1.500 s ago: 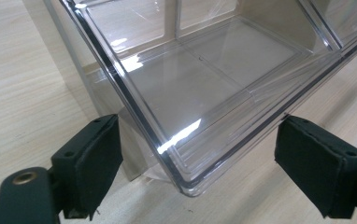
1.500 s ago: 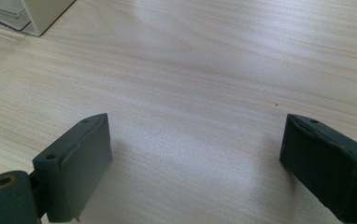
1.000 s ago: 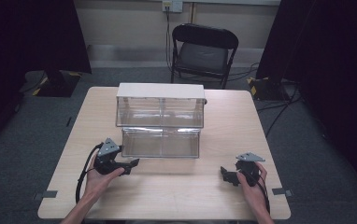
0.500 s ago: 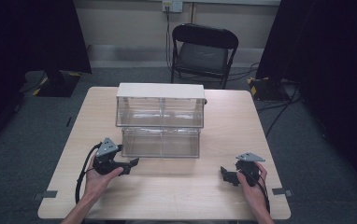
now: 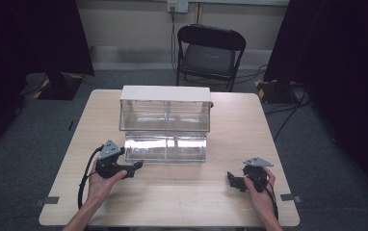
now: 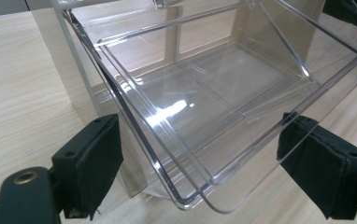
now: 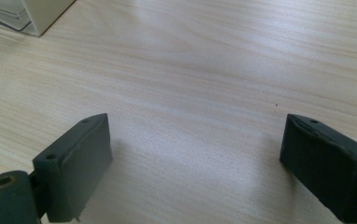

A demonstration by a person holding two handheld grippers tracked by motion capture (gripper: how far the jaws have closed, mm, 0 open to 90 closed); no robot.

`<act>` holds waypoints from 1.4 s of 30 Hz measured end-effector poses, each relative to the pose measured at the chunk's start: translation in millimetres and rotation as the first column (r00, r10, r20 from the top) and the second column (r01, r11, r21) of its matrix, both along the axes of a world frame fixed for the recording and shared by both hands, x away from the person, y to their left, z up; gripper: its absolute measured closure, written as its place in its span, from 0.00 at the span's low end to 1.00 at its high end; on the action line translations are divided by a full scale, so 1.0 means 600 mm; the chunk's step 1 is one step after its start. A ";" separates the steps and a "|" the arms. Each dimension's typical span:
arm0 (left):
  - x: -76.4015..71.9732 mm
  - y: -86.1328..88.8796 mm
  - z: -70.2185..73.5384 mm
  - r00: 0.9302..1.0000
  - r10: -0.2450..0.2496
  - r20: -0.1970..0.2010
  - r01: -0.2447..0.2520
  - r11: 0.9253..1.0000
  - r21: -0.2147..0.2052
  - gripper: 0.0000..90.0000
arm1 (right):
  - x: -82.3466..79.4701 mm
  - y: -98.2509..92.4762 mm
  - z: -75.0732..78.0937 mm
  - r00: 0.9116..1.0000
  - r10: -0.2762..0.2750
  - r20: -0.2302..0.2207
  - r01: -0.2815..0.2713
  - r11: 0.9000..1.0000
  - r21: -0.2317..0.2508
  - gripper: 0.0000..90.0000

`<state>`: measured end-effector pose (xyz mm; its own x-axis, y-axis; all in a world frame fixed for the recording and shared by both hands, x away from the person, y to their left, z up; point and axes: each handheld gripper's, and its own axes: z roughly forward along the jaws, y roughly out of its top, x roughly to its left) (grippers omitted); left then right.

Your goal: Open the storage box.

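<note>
Clear drawer (image 5: 165,148) sat pulled out from the cabinet (image 5: 165,108) at surface (image 5: 182,197) centre. Left claw (image 6: 200,172) was wide, jaws straddling the drawer's front corner, at 8 o'clock from the drawer. Right claw (image 7: 193,158) was wide, empty, over bare wood at 4 o'clock.

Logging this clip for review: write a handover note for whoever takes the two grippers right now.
Left gripper: open, jaws either side of the front corner of the drawer, not closed on it.
Right gripper: open, idle above bare table, to the right of the drawer.
Cabinet: clear, mid-table; its lower drawer stands pulled out toward the person and looks empty.
Done: drawer is out.
Left: probably close or remove the drawer; nothing gripped yet.
</note>
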<state>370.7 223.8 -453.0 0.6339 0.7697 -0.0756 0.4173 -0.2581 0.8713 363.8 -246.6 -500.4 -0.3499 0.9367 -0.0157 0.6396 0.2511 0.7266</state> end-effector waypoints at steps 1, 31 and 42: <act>0.001 0.000 0.000 1.000 0.000 0.004 0.000 1.000 0.006 0.16 | 0.000 0.000 0.000 1.000 0.000 0.000 0.000 1.000 0.000 0.09; 0.004 -0.005 0.019 1.000 0.017 0.008 -0.017 1.000 -0.014 0.11 | 0.000 0.000 0.000 1.000 0.003 0.001 -0.003 1.000 0.001 0.09; 0.005 -0.002 0.022 1.000 0.024 0.007 -0.024 0.999 -0.037 0.12 | 0.000 0.000 0.000 1.000 0.003 0.001 -0.003 1.000 0.002 0.09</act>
